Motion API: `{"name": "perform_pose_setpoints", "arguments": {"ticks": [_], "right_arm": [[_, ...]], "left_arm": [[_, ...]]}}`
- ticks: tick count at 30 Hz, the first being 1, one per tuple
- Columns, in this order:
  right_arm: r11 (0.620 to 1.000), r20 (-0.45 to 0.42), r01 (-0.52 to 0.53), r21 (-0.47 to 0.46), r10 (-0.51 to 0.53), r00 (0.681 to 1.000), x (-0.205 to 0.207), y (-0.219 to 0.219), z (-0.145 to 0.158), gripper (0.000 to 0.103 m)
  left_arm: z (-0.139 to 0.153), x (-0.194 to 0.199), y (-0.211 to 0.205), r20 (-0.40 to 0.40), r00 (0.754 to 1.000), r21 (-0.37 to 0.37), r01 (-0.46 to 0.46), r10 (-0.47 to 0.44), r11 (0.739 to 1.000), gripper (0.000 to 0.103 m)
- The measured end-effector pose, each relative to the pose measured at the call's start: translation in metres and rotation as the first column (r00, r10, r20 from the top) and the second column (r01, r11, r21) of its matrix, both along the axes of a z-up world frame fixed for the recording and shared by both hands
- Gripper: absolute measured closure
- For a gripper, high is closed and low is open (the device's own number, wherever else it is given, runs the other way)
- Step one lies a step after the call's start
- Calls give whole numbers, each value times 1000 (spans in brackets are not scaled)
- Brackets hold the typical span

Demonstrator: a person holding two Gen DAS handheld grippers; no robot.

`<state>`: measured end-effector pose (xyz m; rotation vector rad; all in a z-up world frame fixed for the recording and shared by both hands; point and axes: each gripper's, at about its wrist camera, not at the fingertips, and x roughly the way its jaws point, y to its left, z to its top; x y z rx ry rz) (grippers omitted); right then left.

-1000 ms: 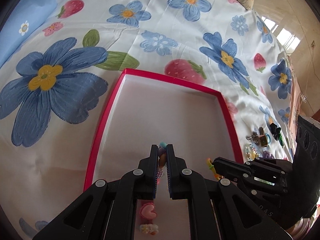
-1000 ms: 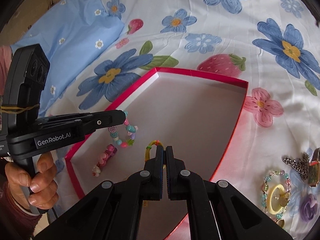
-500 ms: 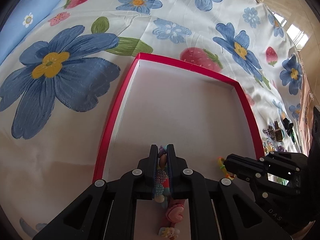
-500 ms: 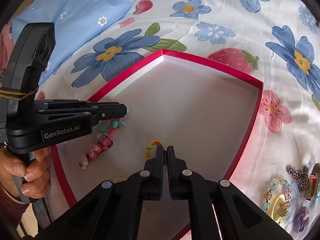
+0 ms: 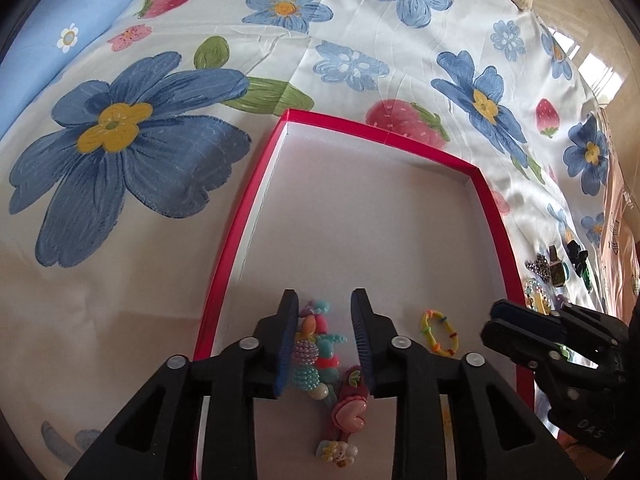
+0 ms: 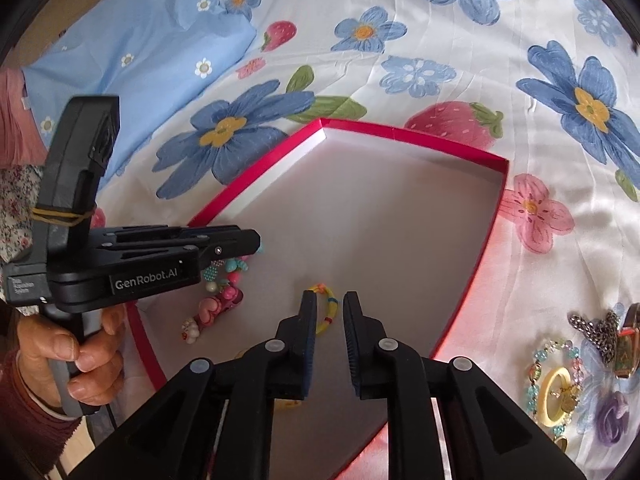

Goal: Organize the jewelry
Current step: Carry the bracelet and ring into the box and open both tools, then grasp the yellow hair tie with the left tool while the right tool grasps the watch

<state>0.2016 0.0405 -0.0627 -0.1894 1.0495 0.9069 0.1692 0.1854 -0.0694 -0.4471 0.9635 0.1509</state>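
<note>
Release step: left gripper (image 5: 325,336) and right gripper (image 6: 330,330), jaws just opened, leave beaded bracelet (image 5: 316,344) and ring (image 6: 326,312) in red box (image 5: 494,216); next, withdraw toward remaining jewelry (image 6: 568,376).

A bed sheet (image 6: 460,80) printed with blue flowers and strawberries carries a red-rimmed box (image 6: 486,240), a blue pillow (image 6: 132,40) and loose jewelry (image 6: 580,368) beside the box.

red-rimmed white box (image 5: 236,236), blue-flower and strawberry print sheet (image 5: 132,140), yellow bracelet (image 5: 439,333), pastel bead bracelet (image 5: 316,344)
</note>
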Motion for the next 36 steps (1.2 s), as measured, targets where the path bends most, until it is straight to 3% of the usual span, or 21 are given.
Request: {"name": "perform_pose_setpoints", "arguments": {"ticks": [3,8,22,36], "right_arm": [[998,-1,34,43,-34,999,-2,-15,11,68],[987,-12,116,110,-116,993,-3,-51,25,61],[926,-5,357,125,-359,933,1,-172,34,61],[888,-1,443,124,-446,895,14,-228,30,61]], "left_arm": [[6,-5,-2,8,1000,0,-8,8,1000,66],[19,-13,-9,28,999,18,-16,16,1000,43],[64,-31,-59,96,992,42,73,-77,996,40],[72,-5,-123,75,962,79,257,-263,963,40]]}}
